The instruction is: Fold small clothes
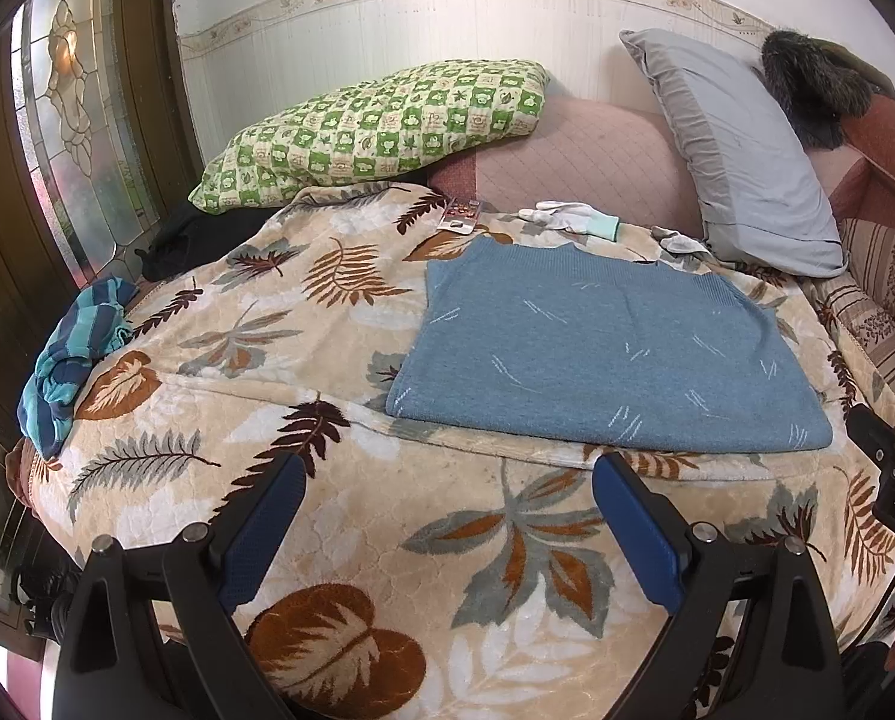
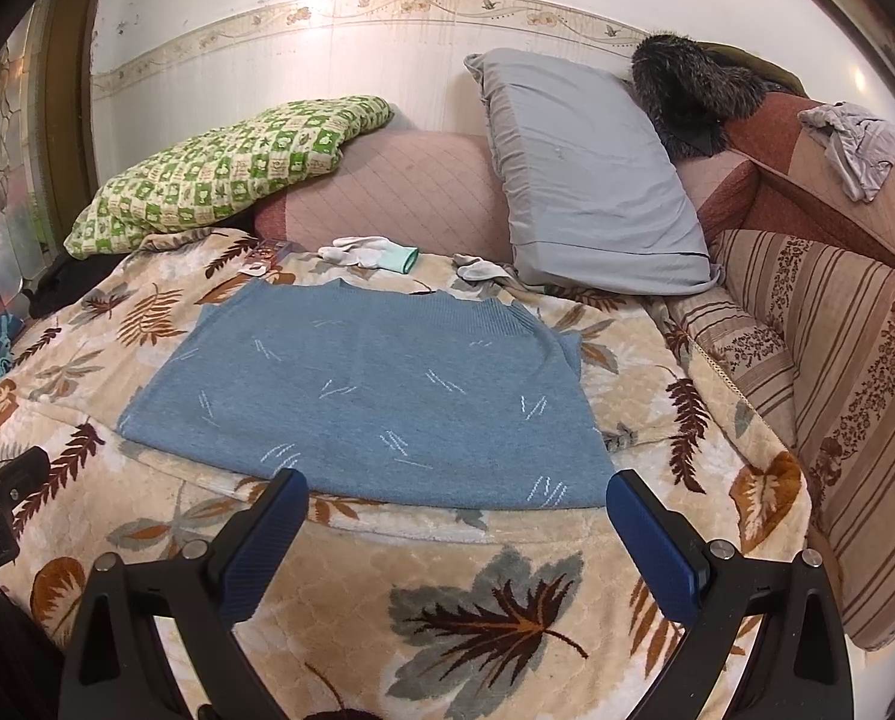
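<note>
A blue knitted sweater (image 2: 375,402) lies flat on a cream blanket (image 1: 339,516) printed with brown and grey leaves; its ribbed neckline points toward the far edge of the bed, its straight hem toward the near edge; the sleeves look tucked in, so the outline is close to a rectangle; short pale dashes are scattered across the knit, and the surface is smooth with hardly a wrinkle.

The left gripper (image 1: 447,480) hovers above the blanket near the bed's near edge, its blue-padded fingers spread wide with nothing between them; the sweater's hem lies just beyond, toward the right fingertip. The right gripper (image 2: 456,498) is likewise spread and empty, its fingertips at the sweater's near hem; whether they touch the cloth cannot be told.

At the far edge, white gloves (image 2: 366,253) lie beyond the neckline; a green checked pillow (image 1: 375,126) rests at the far left, a grey pillow (image 2: 585,180) leans at the far right; a striped teal garment (image 1: 72,354) is bunched at the left edge.
</note>
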Demonstrator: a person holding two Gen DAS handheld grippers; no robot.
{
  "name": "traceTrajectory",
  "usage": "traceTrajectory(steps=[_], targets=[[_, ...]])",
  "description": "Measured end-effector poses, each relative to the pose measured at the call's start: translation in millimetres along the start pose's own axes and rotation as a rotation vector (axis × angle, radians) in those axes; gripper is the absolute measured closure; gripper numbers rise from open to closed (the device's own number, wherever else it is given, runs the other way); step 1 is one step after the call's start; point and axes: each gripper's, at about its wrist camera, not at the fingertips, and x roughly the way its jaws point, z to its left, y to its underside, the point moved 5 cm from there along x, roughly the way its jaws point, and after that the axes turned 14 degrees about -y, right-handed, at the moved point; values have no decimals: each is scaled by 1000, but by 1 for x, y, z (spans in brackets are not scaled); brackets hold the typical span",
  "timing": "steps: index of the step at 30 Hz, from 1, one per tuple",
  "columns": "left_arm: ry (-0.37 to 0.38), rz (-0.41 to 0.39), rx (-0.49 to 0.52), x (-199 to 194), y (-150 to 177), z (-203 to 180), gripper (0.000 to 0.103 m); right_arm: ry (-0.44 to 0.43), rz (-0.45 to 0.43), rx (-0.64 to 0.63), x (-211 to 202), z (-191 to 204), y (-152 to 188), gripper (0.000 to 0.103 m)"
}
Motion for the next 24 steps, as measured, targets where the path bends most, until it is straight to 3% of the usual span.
traceTrajectory(steps=[18, 24], targets=[[0, -1, -4, -1, 0, 0, 6, 0, 2, 0, 1, 0, 0, 2], [-9, 16, -6, 7, 2, 3, 6, -90, 64, 145, 15, -31, 24, 2]])
